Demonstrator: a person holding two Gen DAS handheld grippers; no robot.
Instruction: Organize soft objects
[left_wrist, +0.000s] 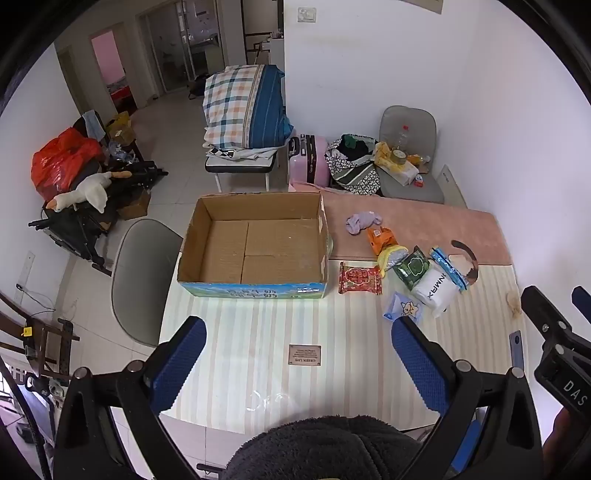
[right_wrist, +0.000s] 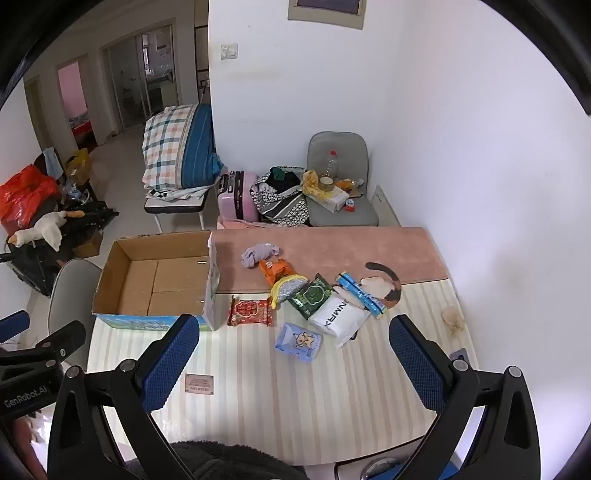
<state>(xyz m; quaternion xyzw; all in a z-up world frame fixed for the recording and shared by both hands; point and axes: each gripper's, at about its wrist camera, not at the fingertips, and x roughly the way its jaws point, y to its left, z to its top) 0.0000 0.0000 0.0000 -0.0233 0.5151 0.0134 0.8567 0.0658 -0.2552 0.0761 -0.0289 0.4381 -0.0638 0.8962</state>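
Observation:
An open, empty cardboard box (left_wrist: 255, 243) (right_wrist: 155, 284) stands on the table's left half. To its right lies a cluster of soft packets: a red packet (left_wrist: 359, 277) (right_wrist: 250, 312), a light blue pouch (left_wrist: 404, 308) (right_wrist: 298, 341), a white pack (left_wrist: 436, 288) (right_wrist: 338, 319), a green pack (left_wrist: 410, 266) (right_wrist: 312, 295), an orange bag (left_wrist: 382, 238) (right_wrist: 275, 269) and a lilac cloth (left_wrist: 360, 222) (right_wrist: 258, 254). My left gripper (left_wrist: 299, 332) hovers open above the near table, in front of the box. My right gripper (right_wrist: 293, 330) is open too, above the packets, with nothing between its fingers.
The table (left_wrist: 258, 369) carries a striped cloth and a pink mat (left_wrist: 424, 229) at the back. A grey chair (left_wrist: 142, 277) stands at its left. Behind are a pink suitcase (left_wrist: 308, 158), a loaded chair (left_wrist: 406, 155) and folded bedding (left_wrist: 243, 107). A dark fleece sleeve (left_wrist: 325, 446) fills the bottom edge.

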